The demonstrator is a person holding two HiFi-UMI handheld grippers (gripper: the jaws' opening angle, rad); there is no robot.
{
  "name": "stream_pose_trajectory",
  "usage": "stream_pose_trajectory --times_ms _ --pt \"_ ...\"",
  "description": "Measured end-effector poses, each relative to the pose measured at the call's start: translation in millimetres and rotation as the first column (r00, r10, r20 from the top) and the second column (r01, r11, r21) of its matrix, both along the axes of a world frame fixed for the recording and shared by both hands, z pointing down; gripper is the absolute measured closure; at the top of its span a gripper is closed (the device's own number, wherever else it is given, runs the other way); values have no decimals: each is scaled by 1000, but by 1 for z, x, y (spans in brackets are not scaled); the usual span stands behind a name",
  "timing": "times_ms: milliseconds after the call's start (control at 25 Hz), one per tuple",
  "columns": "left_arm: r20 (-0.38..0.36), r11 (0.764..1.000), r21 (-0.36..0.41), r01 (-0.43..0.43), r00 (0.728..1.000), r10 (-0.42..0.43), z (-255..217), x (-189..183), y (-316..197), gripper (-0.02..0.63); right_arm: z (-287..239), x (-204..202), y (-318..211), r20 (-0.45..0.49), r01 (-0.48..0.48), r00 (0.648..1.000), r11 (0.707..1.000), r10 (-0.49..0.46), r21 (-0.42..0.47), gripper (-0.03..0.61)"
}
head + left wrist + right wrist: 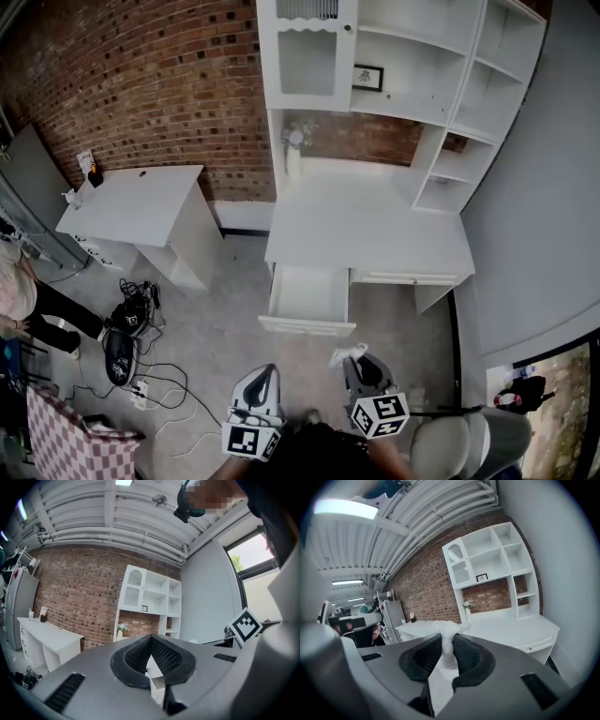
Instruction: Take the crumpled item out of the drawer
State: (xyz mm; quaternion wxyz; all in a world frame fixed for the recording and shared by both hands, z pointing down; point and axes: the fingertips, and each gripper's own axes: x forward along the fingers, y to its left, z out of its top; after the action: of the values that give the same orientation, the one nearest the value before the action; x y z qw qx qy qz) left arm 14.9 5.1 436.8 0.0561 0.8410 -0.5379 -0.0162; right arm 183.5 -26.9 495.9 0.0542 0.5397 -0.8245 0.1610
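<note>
The white desk point(375, 230) has its left drawer point(307, 298) pulled open, and what shows of the inside looks bare. In the head view my right gripper point(352, 360) is held low in front of the drawer, shut on a crumpled white item point(339, 356). The right gripper view shows the crumpled item point(447, 631) pinched between the dark pads of the right gripper point(448, 643), sticking up past the tips. My left gripper point(265, 372) hangs to its left. In the left gripper view the left gripper point(151, 639) has its tips together and holds nothing.
A hutch with shelves point(422, 66) and a small vase point(293, 150) stand on the desk. A second white desk point(141, 202) is at the left, with cables and a bag point(127, 337) on the floor. There is a chair point(450, 445) at bottom right and a person point(19, 291) at the left edge.
</note>
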Motion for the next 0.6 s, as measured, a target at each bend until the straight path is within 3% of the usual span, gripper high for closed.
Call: stream_pose_trajectory --times_ms 600 --pt "-18 1000 15 -24 1000 24 0 -24 -23 589 -17 -22 -6 -4 -10 1000 999 10 48 485"
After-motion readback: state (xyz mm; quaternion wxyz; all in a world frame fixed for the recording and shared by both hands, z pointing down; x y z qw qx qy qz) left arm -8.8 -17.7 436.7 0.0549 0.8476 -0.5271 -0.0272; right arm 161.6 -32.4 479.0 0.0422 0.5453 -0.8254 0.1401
